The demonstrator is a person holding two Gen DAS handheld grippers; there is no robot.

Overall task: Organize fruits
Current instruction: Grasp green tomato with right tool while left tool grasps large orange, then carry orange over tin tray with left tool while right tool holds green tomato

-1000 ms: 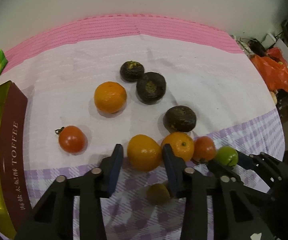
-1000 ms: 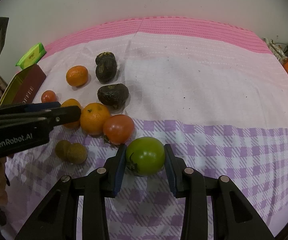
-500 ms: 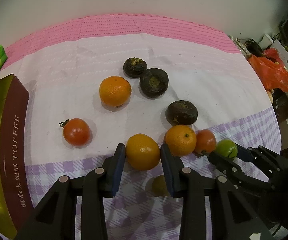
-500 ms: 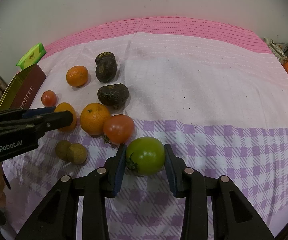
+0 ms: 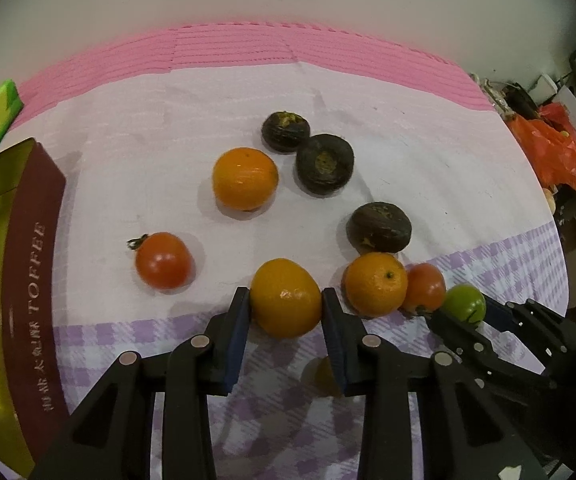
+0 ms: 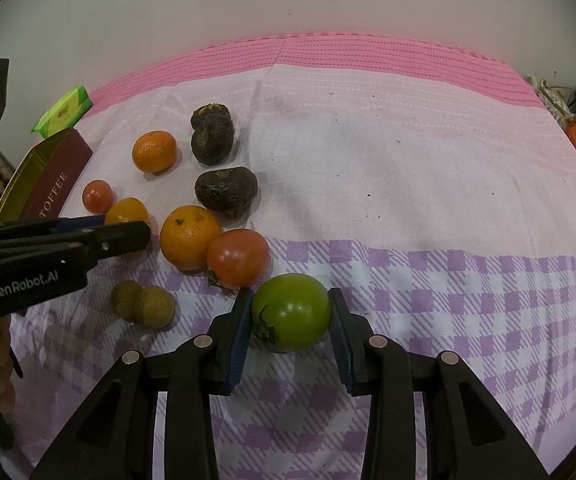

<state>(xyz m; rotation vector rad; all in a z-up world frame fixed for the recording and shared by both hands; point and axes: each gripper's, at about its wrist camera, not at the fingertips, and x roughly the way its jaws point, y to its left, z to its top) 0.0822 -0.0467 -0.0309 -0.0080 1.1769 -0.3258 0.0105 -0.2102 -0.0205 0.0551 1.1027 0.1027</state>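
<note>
Both tongs are loaded at once here! The left tongs [image 5: 286,306] are pinching an orange [image 5: 286,298], blue pads flush on either flank, right where the white cloth [image 6: 367,152] gives way to purple check. The right tongs [image 6: 291,312] are clamped on a green tomato [image 6: 291,311], which sits low on the checked part, just beside a red tomato [image 6: 238,257] and a second orange [image 6: 189,237].

That orange looks firm and light, with a dimpled skin that should give the pads good purchase; across the widest part is the place to hold it. The green tomato looks hard but smooth and glossy, so it could squirt out if pinched off-centre. Three dark fruits [image 5: 323,164] wait further back, and a toffee box [image 5: 28,288] stands at the left.
</note>
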